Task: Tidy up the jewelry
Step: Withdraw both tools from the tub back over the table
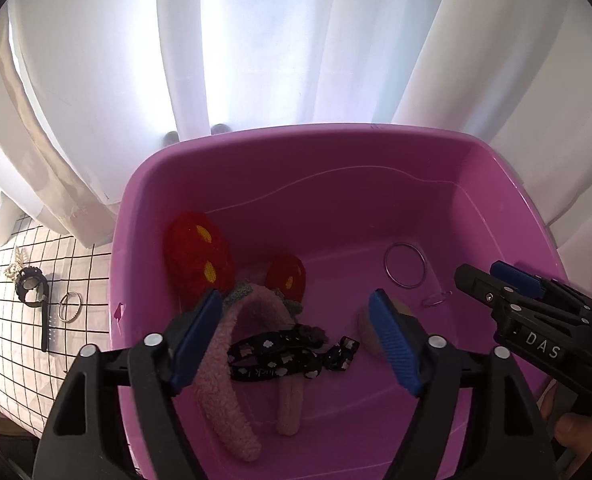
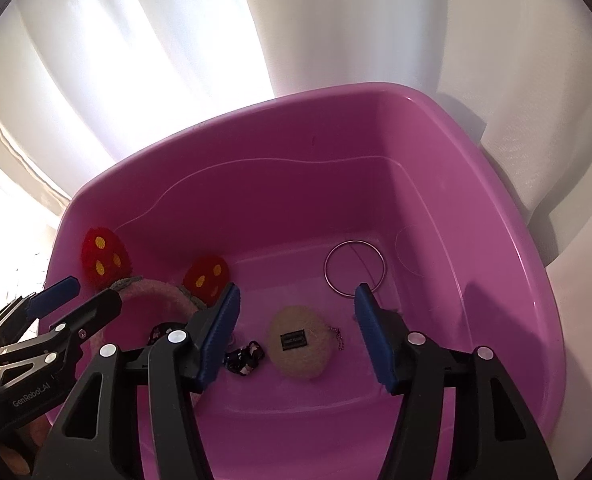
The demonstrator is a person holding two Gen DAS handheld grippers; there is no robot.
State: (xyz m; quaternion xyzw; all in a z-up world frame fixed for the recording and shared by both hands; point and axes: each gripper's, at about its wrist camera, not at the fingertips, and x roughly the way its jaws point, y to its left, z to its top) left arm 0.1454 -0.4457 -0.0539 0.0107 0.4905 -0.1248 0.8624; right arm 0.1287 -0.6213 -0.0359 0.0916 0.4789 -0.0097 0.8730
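Both my grippers hang open and empty over the pink tub (image 1: 255,168): left gripper (image 1: 296,340), right gripper (image 2: 296,332). Next I fetch the bangle (image 1: 70,306) lying outside, left of my left gripper.

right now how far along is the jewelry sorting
Done: the pink tub already holds the fuzzy headband, black ribbon, beige pouch and a metal ring. In hand: nothing; the left gripper and right gripper both hang open over the tub. Left: the watch and bangle lie outside on the grid cloth.
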